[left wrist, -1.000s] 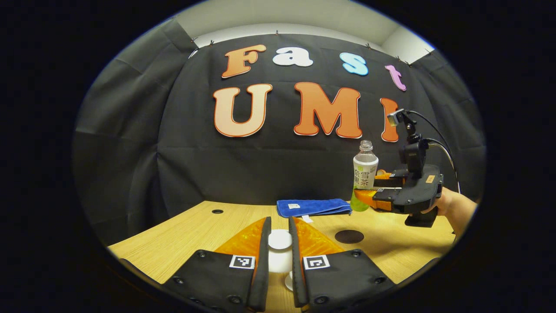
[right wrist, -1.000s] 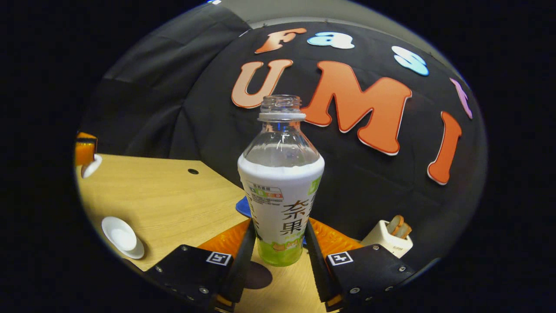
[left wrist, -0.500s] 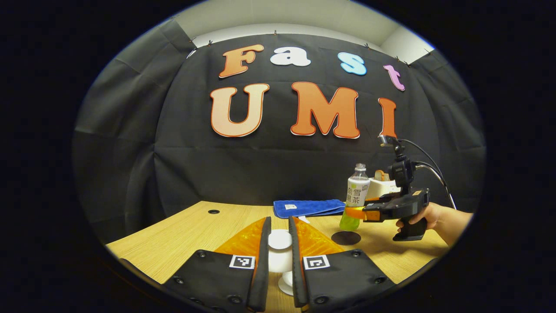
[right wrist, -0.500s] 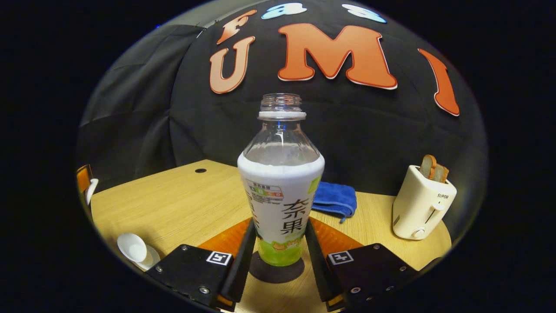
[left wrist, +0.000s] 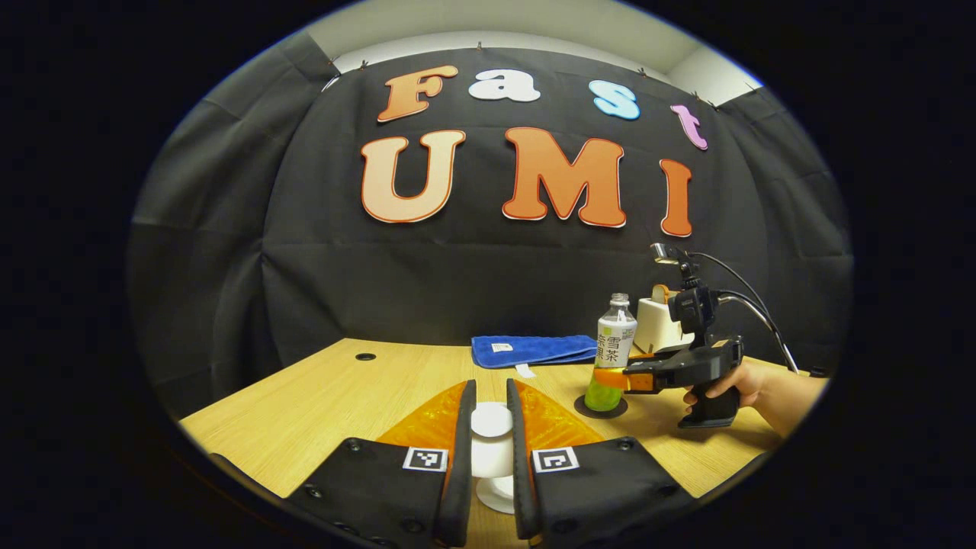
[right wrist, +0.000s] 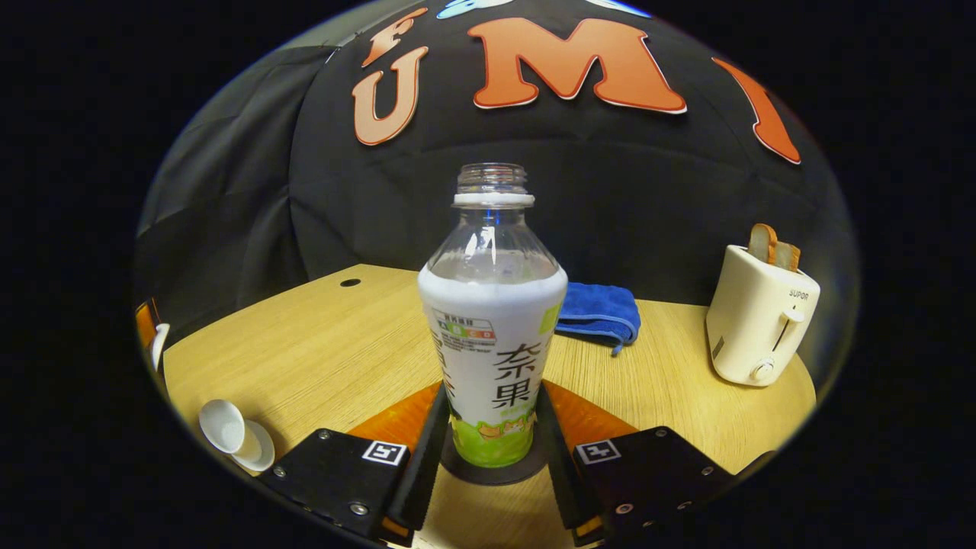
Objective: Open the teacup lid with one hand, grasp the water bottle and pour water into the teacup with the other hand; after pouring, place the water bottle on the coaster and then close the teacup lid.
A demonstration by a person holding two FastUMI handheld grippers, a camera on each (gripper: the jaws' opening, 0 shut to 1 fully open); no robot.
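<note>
In the right gripper view, the clear water bottle (right wrist: 492,335), uncapped with a white and green label, stands upright on the dark round coaster (right wrist: 488,474). My right gripper (right wrist: 490,394) is shut on its lower body. The left gripper view shows the same bottle (left wrist: 612,354) on the coaster (left wrist: 600,409), with the right gripper (left wrist: 610,377) and a hand behind it. My left gripper (left wrist: 490,396) is shut on the white teacup lid (left wrist: 490,422), held above the white teacup (left wrist: 496,494). The open teacup (right wrist: 225,431) on its saucer sits at the lower left of the right gripper view.
A folded blue cloth (left wrist: 532,349) lies at the back of the wooden table (left wrist: 328,396). A cream toaster (right wrist: 759,324) with bread slices stands to the right of the bottle. A small round hole (left wrist: 365,356) marks the table's far left.
My right gripper has come down and forward with the bottle, from above the table onto the coaster. My left gripper has kept the lid nearly still above the cup.
</note>
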